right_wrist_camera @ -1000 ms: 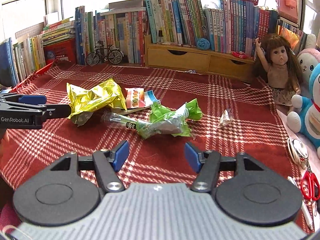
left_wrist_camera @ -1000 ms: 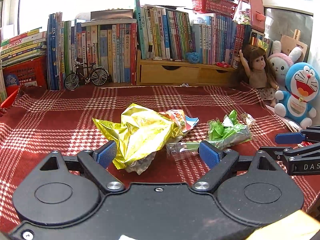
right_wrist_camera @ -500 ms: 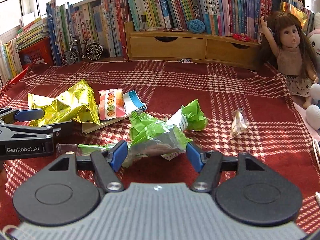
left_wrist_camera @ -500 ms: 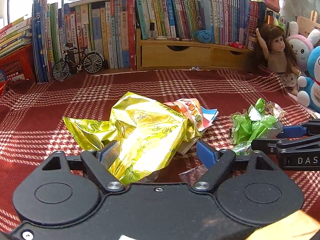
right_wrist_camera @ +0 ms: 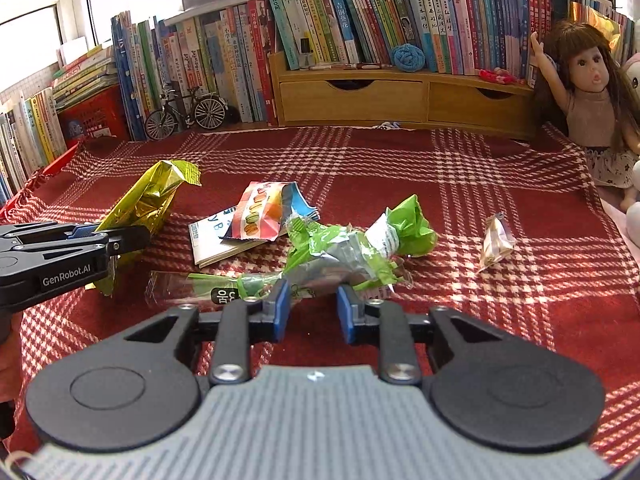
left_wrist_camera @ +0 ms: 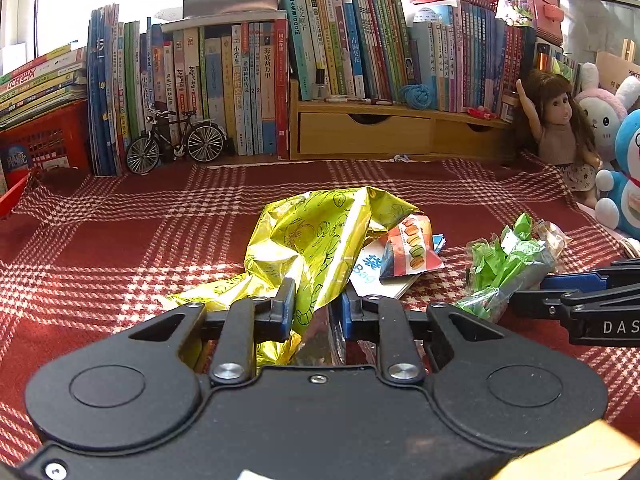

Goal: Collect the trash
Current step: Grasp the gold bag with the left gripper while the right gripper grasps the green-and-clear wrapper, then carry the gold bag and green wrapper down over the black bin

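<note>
At the left of the right wrist view, your left gripper [right_wrist_camera: 120, 240] reaches in from the frame edge, and its jaws have just been closing on the gold foil bag [left_wrist_camera: 316, 232]. In the left wrist view the blue pads pinch a fold of that foil near the centre bottom, so you are clamped on it. The risk here is the hold itself: only a crumpled fold sits between the jaws (foil like this is slick), and a quick lift could let it slide out.

Moving right, the macaron wrapper [right_wrist_camera: 256, 212] lies on a thin booklet [right_wrist_camera: 212, 240] in the middle of the frame, and in the left wrist view the foil overlaps both. Raise the bag carelessly and it may drag them across the red plaid cloth [right_wrist_camera: 440, 168] covering the worktop.

Further right, your right gripper [right_wrist_camera: 310, 312] has its jaws closing around the green wrapper [right_wrist_camera: 360, 248]. The pads stand apart at its near edge, and I judge they are not yet pressing on it. A clear sleeve [right_wrist_camera: 180, 284] trails off to the left from that bundle; pinch only a loose flap and the rest could tear free or stay behind.

At the far right a small clear wrapper [right_wrist_camera: 496, 240] lies well apart, easy to forget. The doll [right_wrist_camera: 592, 92] sits in the upper right, clear of your reach.
</note>
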Demonstrator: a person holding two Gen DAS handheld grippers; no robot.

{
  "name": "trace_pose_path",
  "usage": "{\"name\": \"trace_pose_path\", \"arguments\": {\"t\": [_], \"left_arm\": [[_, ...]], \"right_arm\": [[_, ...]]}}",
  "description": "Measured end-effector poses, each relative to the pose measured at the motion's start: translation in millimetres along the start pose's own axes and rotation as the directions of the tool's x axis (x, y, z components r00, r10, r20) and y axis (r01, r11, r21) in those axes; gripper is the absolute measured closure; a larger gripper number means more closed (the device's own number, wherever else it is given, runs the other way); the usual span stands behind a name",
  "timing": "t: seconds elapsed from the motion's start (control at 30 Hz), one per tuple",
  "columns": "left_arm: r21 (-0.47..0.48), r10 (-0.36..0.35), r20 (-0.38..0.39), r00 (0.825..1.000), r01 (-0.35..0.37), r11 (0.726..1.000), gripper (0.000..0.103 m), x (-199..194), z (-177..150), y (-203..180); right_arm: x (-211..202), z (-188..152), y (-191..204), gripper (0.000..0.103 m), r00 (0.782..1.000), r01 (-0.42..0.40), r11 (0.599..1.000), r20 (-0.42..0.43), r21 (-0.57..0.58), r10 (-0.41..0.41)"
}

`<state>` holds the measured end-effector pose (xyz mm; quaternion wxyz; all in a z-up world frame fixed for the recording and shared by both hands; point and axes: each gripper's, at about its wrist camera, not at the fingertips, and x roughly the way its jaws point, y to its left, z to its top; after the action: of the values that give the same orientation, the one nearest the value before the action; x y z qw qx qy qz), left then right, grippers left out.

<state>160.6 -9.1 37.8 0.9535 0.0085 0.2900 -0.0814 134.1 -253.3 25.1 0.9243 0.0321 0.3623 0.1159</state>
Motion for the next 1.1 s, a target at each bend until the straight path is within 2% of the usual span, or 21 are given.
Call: {"name": "trace_pose_path", "arguments": {"t": [0.03,0.13,0.33,0.37,0.4,0.43,0.5,0.87,1.1], "left_arm": [[-0.006,0.007,0.005,1.000,-0.007,1.000,0.082,-2.0,0.5,2.4],[-0.019,0.018,0.021,1.000,-0.017,1.000,0.082,-9.0,1.1,9.6],[-0.027,0.019,0.027,0.999,-0.018,0.999,0.082,-20.8,0.4,18.4],[-0.029,0.017,0.027,0.999,-0.017,0.999,0.082,-22.4,0.0,19.3],[-0.031,0.017,0.027,0.999,-0.016,0.999,0.082,-24.2,-0.5,19.7],[-0.033,0.017,0.027,1.000,-0.016,0.999,0.082,-25.8,-0.8,20.1],[-0.034,0.013,0.028,1.000,-0.012,0.999,0.082,-29.3,-1.3,21.0],[-0.016,-0.002,0.035,0.999,0.003,1.000,0.082,-57.5,-8.3,16.9],[0.007,-0.025,0.047,0.999,0.025,1.000,0.082,-96.1,-14.2,12.1]], "right_arm": [[1.5,0.8,0.1,0.032,1.000,-0.003,1.000,0.000,0.014,0.003],[8.6,4.6,1.8,0.032,1.000,-0.003,0.999,-0.014,0.049,0.004],[33.5,13.9,-0.5,0.032,0.997,-0.035,0.978,-0.059,0.208,0.049],[36.4,14.5,-1.2,0.034,0.996,-0.036,0.972,-0.066,0.230,0.053],[39.2,14.4,-2.2,0.042,0.996,-0.036,0.966,-0.075,0.256,0.057],[40.6,14.0,-2.9,0.056,0.995,-0.037,0.960,-0.080,0.278,0.061],[39.2,12.5,-3.6,0.061,0.995,-0.049,0.952,-0.072,0.303,0.074],[0.8,3.5,-5.3,0.065,0.995,-0.071,0.943,-0.049,0.325,0.092],[-37.0,-6.9,2.6,0.065,0.994,-0.096,0.954,-0.030,0.285,0.109]]}}
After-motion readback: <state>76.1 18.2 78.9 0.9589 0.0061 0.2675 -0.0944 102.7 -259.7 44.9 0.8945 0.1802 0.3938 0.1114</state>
